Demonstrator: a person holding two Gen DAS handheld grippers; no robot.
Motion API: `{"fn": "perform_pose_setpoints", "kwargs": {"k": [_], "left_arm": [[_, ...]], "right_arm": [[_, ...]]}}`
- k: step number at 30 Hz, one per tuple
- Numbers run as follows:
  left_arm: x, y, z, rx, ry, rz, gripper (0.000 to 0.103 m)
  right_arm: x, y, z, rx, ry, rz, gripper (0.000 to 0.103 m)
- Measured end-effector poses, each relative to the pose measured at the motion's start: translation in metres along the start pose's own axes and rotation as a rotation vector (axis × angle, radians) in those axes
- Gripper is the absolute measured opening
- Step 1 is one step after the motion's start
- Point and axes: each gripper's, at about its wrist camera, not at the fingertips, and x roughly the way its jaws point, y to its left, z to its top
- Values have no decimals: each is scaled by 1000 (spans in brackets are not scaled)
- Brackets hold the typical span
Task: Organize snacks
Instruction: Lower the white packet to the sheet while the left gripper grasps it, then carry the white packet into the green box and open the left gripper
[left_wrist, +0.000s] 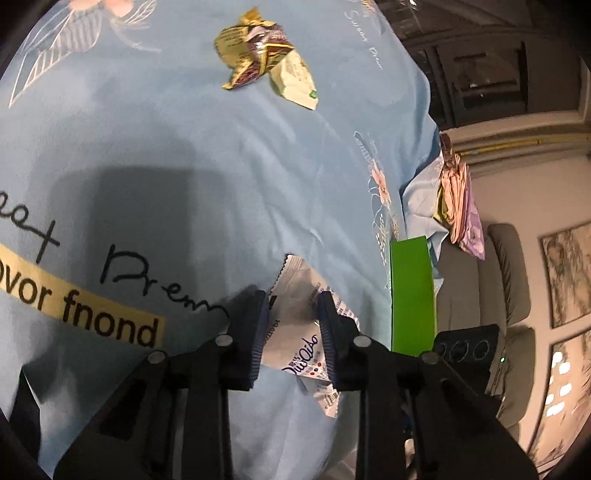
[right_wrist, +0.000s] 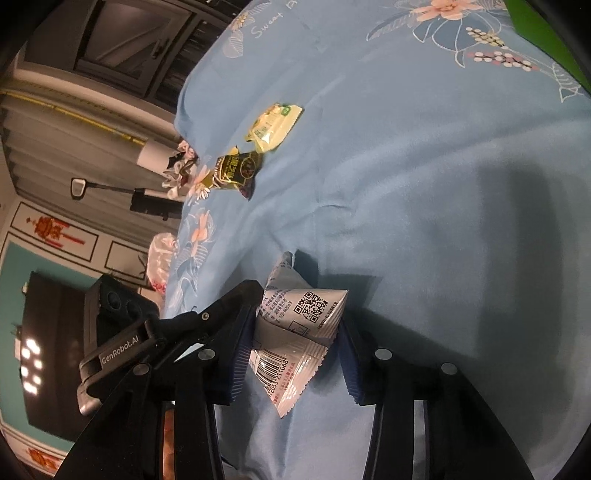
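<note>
- Reading "vor fnond" on a yellow band, the light blue floral bedsheet (left_wrist: 184, 155) is also showing script "Sweet" and "Prem".
- Lying between the left gripper (left_wrist: 293, 325) pads, one white snack packet (left_wrist: 299, 317) is being squeezed; its blue lettering is too blurred to read.
- Clamping a second white packet (right_wrist: 295, 332) with QR code and barcode, the right gripper (right_wrist: 295, 354) is showing "GenRobot.AI" on its side.
- Sitting well apart up the sheet are two more packets: one gold-and-brown (left_wrist: 251, 51), one pale green (left_wrist: 295, 81).
</note>
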Motion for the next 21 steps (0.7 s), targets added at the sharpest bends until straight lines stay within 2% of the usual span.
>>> {"fn": "perform_pose_setpoints", "kwargs": {"k": [1, 3, 4, 5, 6, 8, 9, 11, 13, 15, 16, 17, 18, 21], "left_arm": [[-1, -3, 0, 20, 0, 2, 22], [1, -9, -1, 45, 18, 4, 23], [4, -9, 0, 44, 34, 2, 27], [6, -6, 0, 20, 40, -1, 40], [7, -1, 0, -21, 46, -12, 42], [4, 2, 1, -55, 42, -68, 53], [3, 0, 1, -52, 49, -79, 56], [3, -7, 0, -25, 65, -94, 71], [2, -13, -4, -7, 56, -103, 79], [4, -17, -8, 2, 70, -111, 77], [4, -16, -8, -11, 62, -103, 73], [5, -14, -7, -12, 70, -92, 69], [6, -13, -7, -17, 71, -87, 68], [2, -6, -4, -53, 66, -107, 65]], "right_arm": [[0, 1, 1, -7, -2, -2, 45], [-3, -2, 3, -2, -12, 3, 45], [-4, -4, 4, 10, -13, 9, 45], [-4, -8, 5, 28, -9, 22, 45], [-4, -13, 6, 54, -5, 45, 45], [-8, -20, 8, 87, -13, 91, 45], [-11, -20, 8, 82, -22, 95, 44], [-15, -21, 10, 77, -43, 126, 45], [-14, -24, 10, 104, -42, 203, 45], [-9, -29, 9, 151, -31, 246, 45], [-6, -32, 8, 178, -22, 244, 47], [-3, -35, 8, 203, -9, 228, 48], [-1, -36, 9, 215, 0, 220, 48], [-6, -29, 12, 169, -2, 181, 53]]}}
